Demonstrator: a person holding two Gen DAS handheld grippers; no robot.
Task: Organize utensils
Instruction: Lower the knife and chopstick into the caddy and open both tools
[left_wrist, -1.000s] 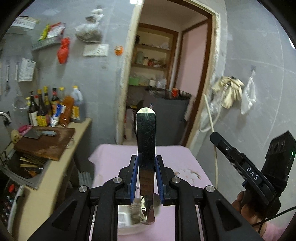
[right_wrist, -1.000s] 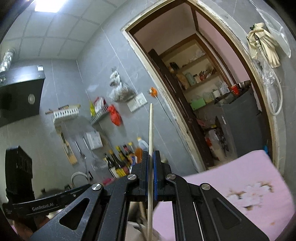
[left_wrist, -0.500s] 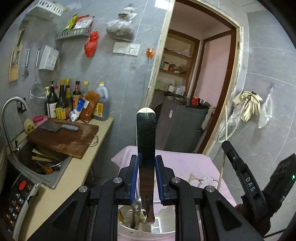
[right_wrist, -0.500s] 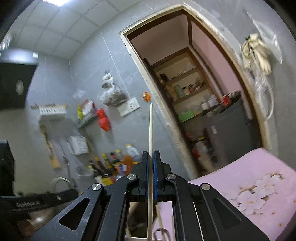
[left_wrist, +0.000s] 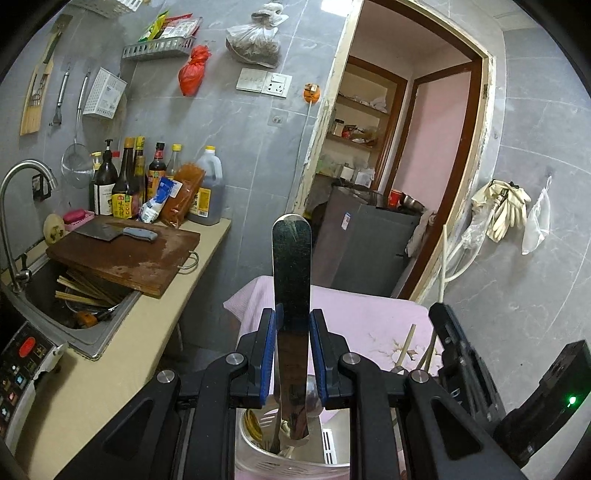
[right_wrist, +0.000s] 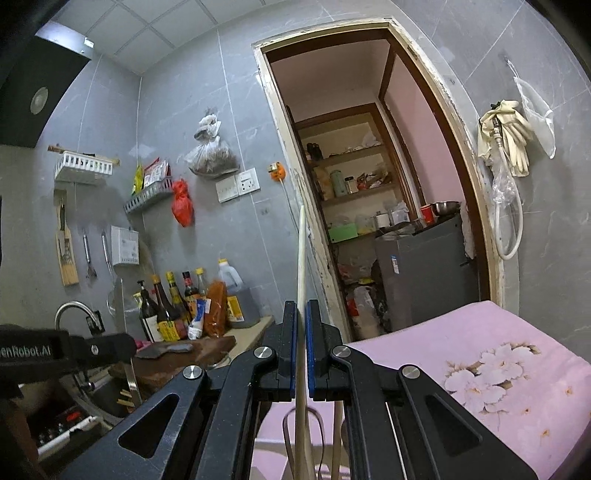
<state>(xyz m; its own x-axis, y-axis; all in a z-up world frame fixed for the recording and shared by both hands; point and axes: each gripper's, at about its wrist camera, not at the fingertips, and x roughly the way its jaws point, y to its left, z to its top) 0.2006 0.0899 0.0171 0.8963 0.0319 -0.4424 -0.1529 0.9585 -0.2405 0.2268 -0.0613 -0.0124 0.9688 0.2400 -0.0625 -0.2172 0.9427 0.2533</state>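
My left gripper (left_wrist: 291, 325) is shut on a flat steel utensil handle (left_wrist: 291, 266) that stands upright; its lower end hangs in a white slotted utensil holder (left_wrist: 251, 458) with other utensils. My right gripper (right_wrist: 301, 314) is shut on a pale wooden chopstick (right_wrist: 301, 258), held upright, its lower end among other chopsticks (right_wrist: 336, 443) below the jaws. The right gripper also shows at the lower right of the left wrist view (left_wrist: 454, 343), beside chopstick tips (left_wrist: 408, 339). The left gripper's body shows at the left of the right wrist view (right_wrist: 55, 350).
A pink flowered cloth (right_wrist: 498, 369) covers the table. To the left a counter (left_wrist: 110, 362) holds a wooden cutting board (left_wrist: 125, 258) with a cleaver (left_wrist: 118, 232), bottles (left_wrist: 155, 181) and a sink (left_wrist: 74, 302). A doorway (left_wrist: 406, 166) is behind.
Both grippers have lowered with their utensils toward the holder; the view has tilted so more of the counter and wall shows. Both grips unchanged.
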